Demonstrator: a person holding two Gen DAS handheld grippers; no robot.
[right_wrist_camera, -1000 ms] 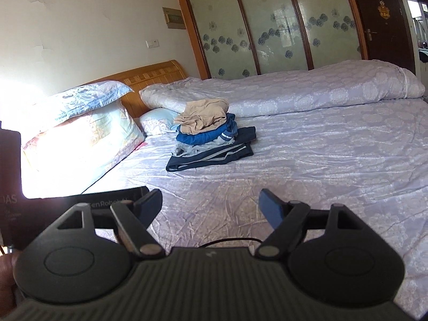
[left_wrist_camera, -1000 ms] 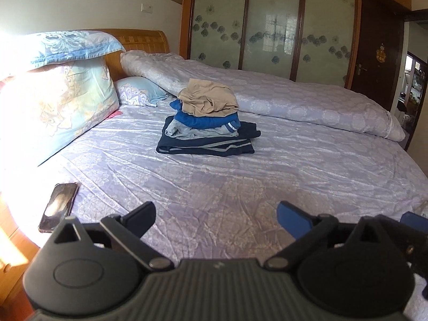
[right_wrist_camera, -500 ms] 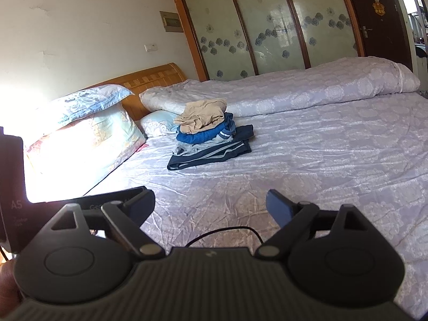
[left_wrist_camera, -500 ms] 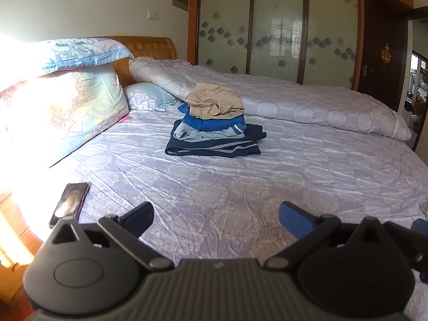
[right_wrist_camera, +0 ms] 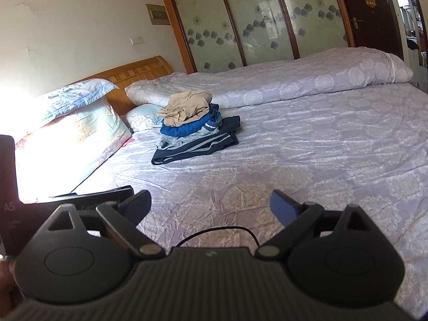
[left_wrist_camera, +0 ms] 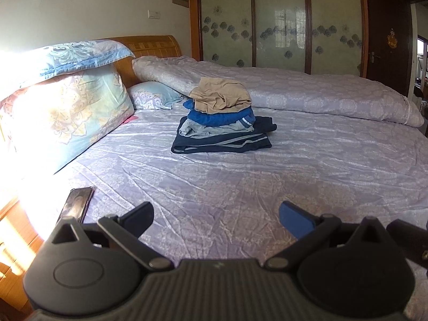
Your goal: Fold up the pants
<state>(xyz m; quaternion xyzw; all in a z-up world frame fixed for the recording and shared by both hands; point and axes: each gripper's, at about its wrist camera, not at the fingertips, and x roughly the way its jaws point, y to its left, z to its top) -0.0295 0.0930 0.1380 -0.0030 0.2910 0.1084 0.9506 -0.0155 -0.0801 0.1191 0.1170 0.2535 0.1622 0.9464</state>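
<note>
A stack of folded clothes (left_wrist_camera: 223, 123) sits on the lilac bed sheet (left_wrist_camera: 240, 187) near the headboard: navy striped pants at the bottom, grey and blue pieces, tan pants (left_wrist_camera: 222, 99) on top. It also shows in the right wrist view (right_wrist_camera: 195, 131). My left gripper (left_wrist_camera: 216, 215) is open and empty, above the near part of the bed, well short of the stack. My right gripper (right_wrist_camera: 211, 206) is open and empty, also over the near part of the bed.
Large floral pillows (left_wrist_camera: 64, 107) lean on the wooden headboard at the left. A rolled lilac duvet (left_wrist_camera: 294, 91) lies along the far side. A phone (left_wrist_camera: 76, 204) lies at the near left bed edge. A dark box (right_wrist_camera: 16, 214) stands left of my right gripper.
Both grippers have drawn slightly back and up from the bed, so the stack sits a little farther right in the left view. Both stay open and empty.
</note>
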